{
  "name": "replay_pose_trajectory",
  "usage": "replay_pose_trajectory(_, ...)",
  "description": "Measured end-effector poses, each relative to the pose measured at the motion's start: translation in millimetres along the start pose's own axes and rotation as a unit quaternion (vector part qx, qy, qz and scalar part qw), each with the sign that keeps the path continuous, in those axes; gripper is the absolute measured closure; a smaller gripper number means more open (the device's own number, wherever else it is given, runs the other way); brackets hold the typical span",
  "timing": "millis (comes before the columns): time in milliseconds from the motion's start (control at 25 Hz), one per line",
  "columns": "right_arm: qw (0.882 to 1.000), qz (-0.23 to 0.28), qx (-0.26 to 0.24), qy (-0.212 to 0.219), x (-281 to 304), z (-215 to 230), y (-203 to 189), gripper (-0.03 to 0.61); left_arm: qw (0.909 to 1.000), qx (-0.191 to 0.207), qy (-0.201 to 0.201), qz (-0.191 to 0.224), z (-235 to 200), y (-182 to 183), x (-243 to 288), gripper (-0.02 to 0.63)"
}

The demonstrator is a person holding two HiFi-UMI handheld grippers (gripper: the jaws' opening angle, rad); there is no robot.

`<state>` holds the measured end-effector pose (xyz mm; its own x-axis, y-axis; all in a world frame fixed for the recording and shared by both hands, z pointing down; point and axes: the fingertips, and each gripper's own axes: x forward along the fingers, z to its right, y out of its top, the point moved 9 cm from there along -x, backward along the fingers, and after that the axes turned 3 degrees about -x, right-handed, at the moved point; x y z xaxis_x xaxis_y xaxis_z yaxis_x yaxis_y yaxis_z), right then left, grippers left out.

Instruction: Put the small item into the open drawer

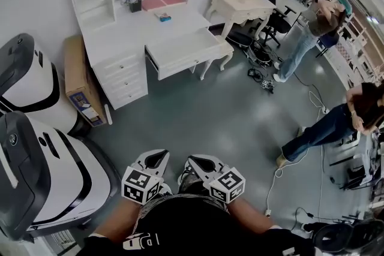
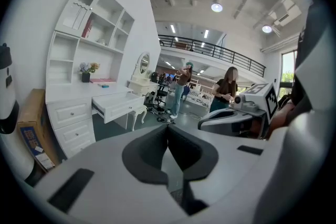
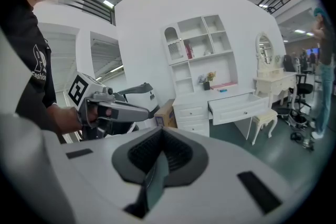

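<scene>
A small blue item point(image 1: 164, 17) lies on top of the white desk point(image 1: 120, 33), far ahead of me across the grey floor. The desk's wide drawer point(image 1: 183, 52) stands pulled out, and nothing shows inside it. My left gripper point(image 1: 157, 159) and right gripper point(image 1: 195, 162) sit side by side close to my body, both shut and empty. In the left gripper view the gripper point(image 2: 168, 127) points toward the drawer point(image 2: 118, 106) and the item point(image 2: 103, 86). In the right gripper view the gripper point(image 3: 160, 129) faces the drawer point(image 3: 239, 106) and the item point(image 3: 222, 90).
Two large white and black machines point(image 1: 36, 171) stand at my left. A cardboard box point(image 1: 81, 78) leans beside the desk. A white stool point(image 1: 219, 48) stands under the drawer's right end. A vanity table point(image 1: 243, 6), two people point(image 1: 312, 27) point(image 1: 336, 123) and floor cables point(image 1: 282, 171) are at the right.
</scene>
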<state>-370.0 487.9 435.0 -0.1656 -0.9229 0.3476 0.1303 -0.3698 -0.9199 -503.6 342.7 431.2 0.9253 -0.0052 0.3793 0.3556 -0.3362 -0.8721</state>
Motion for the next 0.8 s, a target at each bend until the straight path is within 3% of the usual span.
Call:
replay_pose_trajectory(400, 0.999, 0.007, 0.032, -0.025, 20, 44, 7, 0.571, 0.9999, 0.002, 0.001, -0.01, -15, 13, 29, 0.6)
replay_pose_trajectory(800, 0.999, 0.027, 0.045, -0.009, 71, 118, 43, 0.571, 0.9992, 0.012, 0.029, -0.025, -62, 65, 82, 0.6)
